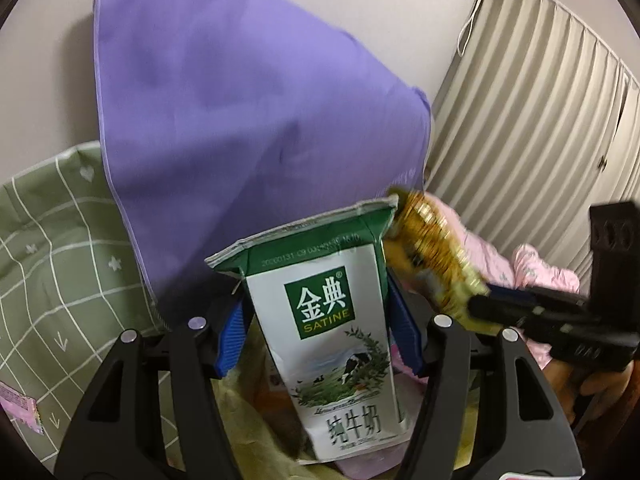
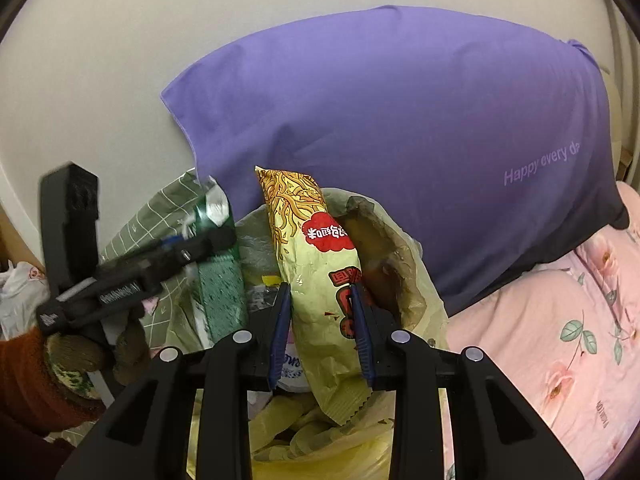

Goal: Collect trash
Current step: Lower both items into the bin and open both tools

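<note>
My left gripper (image 1: 320,322) is shut on a green and white Satine milk carton (image 1: 332,312), held upright over a yellowish plastic trash bag (image 1: 240,408). My right gripper (image 2: 322,320) is shut on a yellow noodle snack packet (image 2: 316,280), held over the open mouth of the same bag (image 2: 404,280). The packet shows blurred in the left wrist view (image 1: 432,248), with the right gripper (image 1: 532,312) beside it. The carton (image 2: 216,256) and the left gripper (image 2: 168,256) show at the left of the right wrist view.
A purple pillow (image 2: 400,140) leans against the white wall behind the bag. A green checked cloth (image 1: 52,248) lies at the left. Pink floral bedding (image 2: 560,320) lies at the right. Beige curtains (image 1: 540,120) hang at the far right.
</note>
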The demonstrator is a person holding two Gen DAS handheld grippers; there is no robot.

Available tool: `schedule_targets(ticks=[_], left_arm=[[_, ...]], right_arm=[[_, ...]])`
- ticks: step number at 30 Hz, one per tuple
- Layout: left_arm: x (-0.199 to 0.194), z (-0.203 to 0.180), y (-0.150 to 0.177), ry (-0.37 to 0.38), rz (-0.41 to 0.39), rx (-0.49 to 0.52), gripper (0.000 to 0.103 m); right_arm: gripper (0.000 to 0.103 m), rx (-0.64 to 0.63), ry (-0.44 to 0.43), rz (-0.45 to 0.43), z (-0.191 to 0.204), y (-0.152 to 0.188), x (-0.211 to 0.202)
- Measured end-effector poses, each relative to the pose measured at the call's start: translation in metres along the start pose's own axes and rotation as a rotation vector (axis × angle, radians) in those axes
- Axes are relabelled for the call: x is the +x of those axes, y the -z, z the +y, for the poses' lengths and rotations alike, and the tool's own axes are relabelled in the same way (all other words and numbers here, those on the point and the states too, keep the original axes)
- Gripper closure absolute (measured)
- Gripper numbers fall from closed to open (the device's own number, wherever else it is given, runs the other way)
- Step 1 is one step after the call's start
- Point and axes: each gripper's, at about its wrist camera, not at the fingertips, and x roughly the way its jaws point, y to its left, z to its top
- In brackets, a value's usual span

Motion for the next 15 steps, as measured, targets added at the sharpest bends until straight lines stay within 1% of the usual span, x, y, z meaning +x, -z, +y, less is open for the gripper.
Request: schedule_targets(ticks=[1, 4, 8, 11, 13, 15], left_arm=[[0.003, 0.001, 0.003, 0.003, 0.014, 0.002, 0.045], [0.003, 0.002, 0.002, 0.009, 0.023, -0.004, 0.045], [0.005, 0.001, 0.000, 0.009, 0.051, 0.016, 0.044], [0.005, 0.002, -0.002, 0.020, 0.067, -0.003, 0.043], [0.000, 0.005, -0.003, 0.022, 0.073, -0.015, 0.042], [-0.004, 0.004, -0.004, 0.017, 0.074, -0.021, 0.040]], right_arm=[[0.075, 0.002, 0.000, 0.001, 0.000, 0.000, 0.000], [0.074, -0.001, 0.006, 0.010, -0.001, 0.001, 0.001], [0.074, -0.024, 0.037, 0.021, -0.003, 0.001, 0.008], [0.073, -0.034, 0.049, 0.010, -0.002, 0.005, 0.011], [0.068, -0.034, 0.053, 0.008, 0.000, 0.007, 0.011], [0.067, -0.039, 0.064, 0.007, 0.001, 0.009, 0.009]])
